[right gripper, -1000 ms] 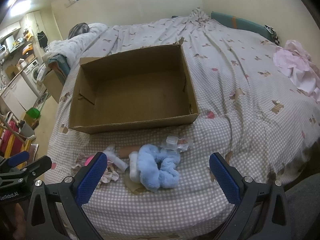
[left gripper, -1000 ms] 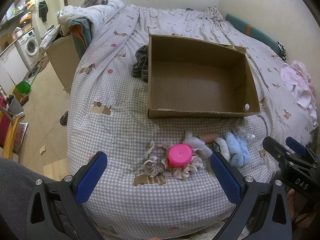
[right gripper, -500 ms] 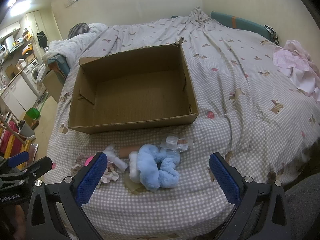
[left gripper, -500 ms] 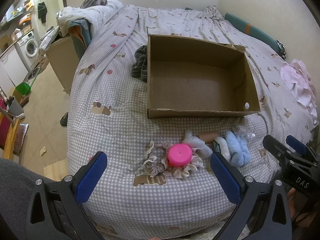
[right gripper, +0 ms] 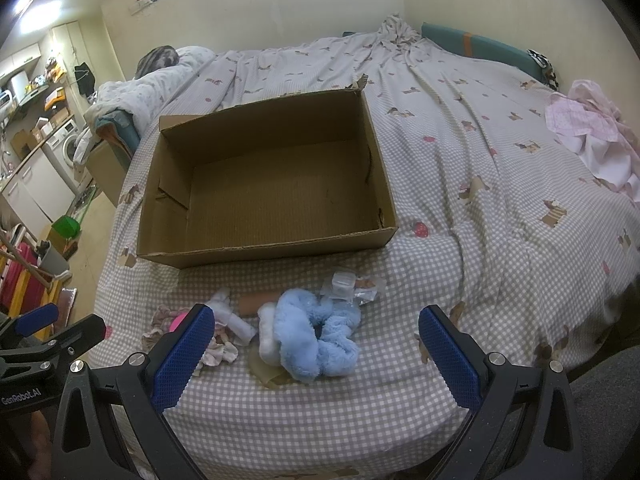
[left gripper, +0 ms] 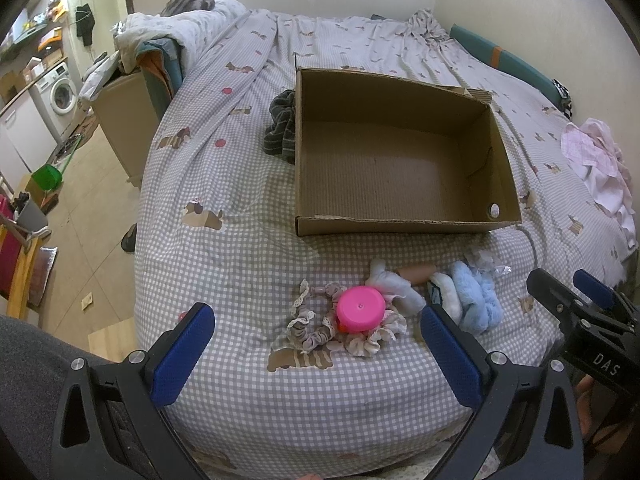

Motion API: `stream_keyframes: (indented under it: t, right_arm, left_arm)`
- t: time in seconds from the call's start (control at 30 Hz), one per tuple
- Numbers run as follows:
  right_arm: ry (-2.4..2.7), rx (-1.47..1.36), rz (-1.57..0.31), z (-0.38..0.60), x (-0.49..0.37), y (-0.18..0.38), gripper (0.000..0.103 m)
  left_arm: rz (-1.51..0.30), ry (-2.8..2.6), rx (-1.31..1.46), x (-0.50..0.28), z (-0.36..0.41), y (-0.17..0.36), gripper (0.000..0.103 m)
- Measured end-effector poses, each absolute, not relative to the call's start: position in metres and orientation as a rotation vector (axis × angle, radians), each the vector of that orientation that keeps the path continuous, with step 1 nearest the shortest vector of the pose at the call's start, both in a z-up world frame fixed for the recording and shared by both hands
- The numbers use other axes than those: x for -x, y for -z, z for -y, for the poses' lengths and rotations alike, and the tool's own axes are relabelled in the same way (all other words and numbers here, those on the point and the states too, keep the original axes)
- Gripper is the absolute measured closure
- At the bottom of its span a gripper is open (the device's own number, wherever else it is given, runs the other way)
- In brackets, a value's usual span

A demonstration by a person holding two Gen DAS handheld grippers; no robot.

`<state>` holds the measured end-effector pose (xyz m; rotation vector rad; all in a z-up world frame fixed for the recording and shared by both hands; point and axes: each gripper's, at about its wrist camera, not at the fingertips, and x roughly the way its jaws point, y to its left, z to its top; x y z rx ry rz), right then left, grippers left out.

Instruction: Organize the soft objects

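An empty cardboard box (left gripper: 400,222) (right gripper: 260,250) sits open on the checked bedspread. In front of it lies a row of small things: frilly patterned scrunchies (left gripper: 316,328), a pink round lid (left gripper: 361,309) on them, a white cloth piece (left gripper: 394,284), a tan tube (left gripper: 418,273), and a fluffy blue scrunchie (left gripper: 476,300) (right gripper: 316,332). My left gripper (left gripper: 318,356) is open, hovering near the bed's front edge before the pink lid. My right gripper (right gripper: 316,354) is open, just before the blue scrunchie. Both are empty.
A dark striped cloth (left gripper: 282,128) lies against the box's left side. Pink clothes (right gripper: 592,132) are heaped at the bed's right. Clear plastic wrapping (right gripper: 352,286) lies behind the blue scrunchie. The bed drops off to the floor (left gripper: 80,220) on the left.
Both grippers have stayed almost still, open and empty. The views have shifted only very slightly; nothing on the bed has moved.
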<state>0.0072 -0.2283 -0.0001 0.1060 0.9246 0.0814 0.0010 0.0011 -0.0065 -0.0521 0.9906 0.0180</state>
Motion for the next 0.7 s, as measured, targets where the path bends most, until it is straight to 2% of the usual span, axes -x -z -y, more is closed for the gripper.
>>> stream_keyframes:
  t: [0.7]
  right_arm:
    - [-0.083, -0.104, -0.926, 0.2266, -0.0071, 0.0008, 0.0]
  left_arm:
    - [-0.992, -0.027, 0.053, 0.0, -0.0018, 0.0069, 0.0]
